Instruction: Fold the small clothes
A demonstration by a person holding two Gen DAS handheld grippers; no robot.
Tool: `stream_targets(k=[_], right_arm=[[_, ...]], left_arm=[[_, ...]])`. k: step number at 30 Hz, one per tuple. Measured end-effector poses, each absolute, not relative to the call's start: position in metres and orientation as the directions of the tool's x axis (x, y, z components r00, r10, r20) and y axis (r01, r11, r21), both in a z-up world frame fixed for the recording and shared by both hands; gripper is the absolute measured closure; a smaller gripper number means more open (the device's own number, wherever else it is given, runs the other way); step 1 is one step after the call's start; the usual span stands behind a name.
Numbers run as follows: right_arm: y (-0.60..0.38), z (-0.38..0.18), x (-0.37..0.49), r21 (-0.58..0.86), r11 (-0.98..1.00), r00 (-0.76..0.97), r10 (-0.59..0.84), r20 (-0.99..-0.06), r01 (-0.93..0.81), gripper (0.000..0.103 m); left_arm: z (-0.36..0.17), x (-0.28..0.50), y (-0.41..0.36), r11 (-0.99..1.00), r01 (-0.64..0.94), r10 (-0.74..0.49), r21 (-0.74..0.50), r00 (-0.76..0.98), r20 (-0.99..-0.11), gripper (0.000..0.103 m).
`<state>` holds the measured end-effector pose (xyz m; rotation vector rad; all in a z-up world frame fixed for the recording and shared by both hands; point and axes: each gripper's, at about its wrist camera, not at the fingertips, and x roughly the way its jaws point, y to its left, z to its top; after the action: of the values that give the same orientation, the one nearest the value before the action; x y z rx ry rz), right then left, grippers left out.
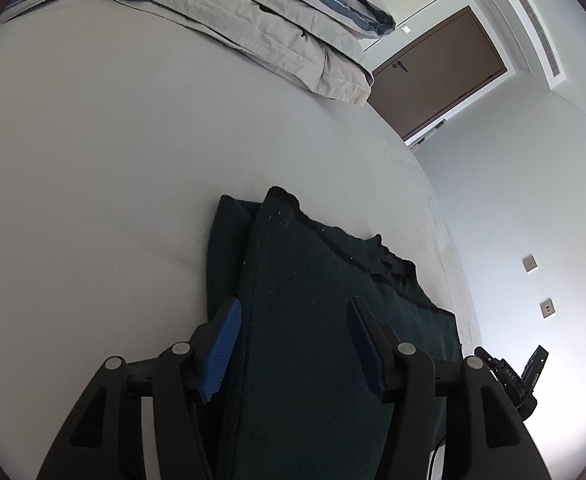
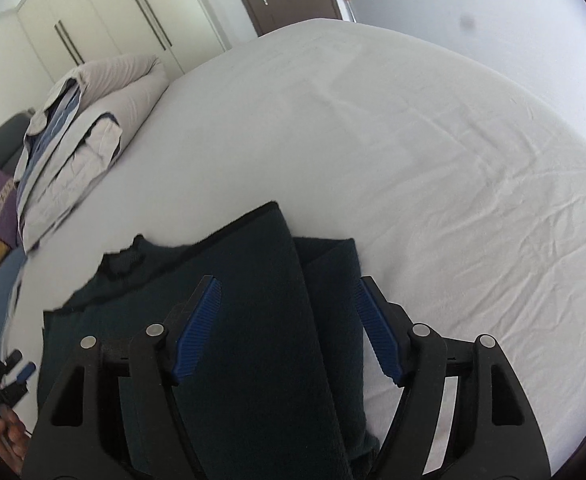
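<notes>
The dark sweater [image 1: 317, 320] lies on the bed [image 1: 93, 160] at 6 o'clock, sleeves seemingly folded in — both the left gripper [image 1: 293, 344] and right gripper [image 2: 287, 332] are held spread above it, the final folds judged undone.

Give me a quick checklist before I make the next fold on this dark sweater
1. Left gripper open: ok, fingers spread above the dark sweater.
2. Right gripper open: ok, nothing between its pads.
3. Sleeves folded in: ok, both sides lie doubled over the body.
4. Sweater lying flat: cannot tell, the near hem is hidden behind the grippers.
5. Room on the bed sheet beyond the collar: ok, bare sheet there.
6. Folded duvet away from the sweater: ok, well apart.
</notes>
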<state>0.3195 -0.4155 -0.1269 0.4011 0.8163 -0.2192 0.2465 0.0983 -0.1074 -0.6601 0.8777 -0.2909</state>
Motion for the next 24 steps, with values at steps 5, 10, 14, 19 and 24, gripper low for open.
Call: stream_targets(k=[5,10,14,19,24], right_arm=[[-0.392,-0.128,0.278,0.171,0.94,0.658,-0.07,-0.749,0.294,0.035],[-0.393,-0.159,0.249,0.103,0.937,0.561,-0.11,-0.82,0.334,0.036],[-0.401,-0.159,0.221,0.184,0.905,0.591,-0.088,-0.802,0.384,0.036],[-0.397,-0.152,0.192,0.187,0.904,0.624,-0.106,-0.774,0.386,0.036],[-0.385,-0.128,0.169,0.182,0.926,0.677,-0.099,-0.73,0.332,0.036]], left_arm=[[-0.109,0.223,0.093,0.819,0.0,-0.449,-0.574,0.621,-0.642,0.045],[-0.116,0.211,0.086,0.873,0.007,-0.387,-0.488,0.62,-0.682,0.045],[-0.124,0.208,0.09,0.884,-0.008,-0.367,-0.467,0.606,-0.706,0.045],[-0.12,0.206,0.096,0.89,-0.022,-0.345,-0.456,0.622,-0.703,0.046],[-0.1,0.232,0.084,0.916,0.028,-0.325,-0.399,0.635,-0.701,0.046]])
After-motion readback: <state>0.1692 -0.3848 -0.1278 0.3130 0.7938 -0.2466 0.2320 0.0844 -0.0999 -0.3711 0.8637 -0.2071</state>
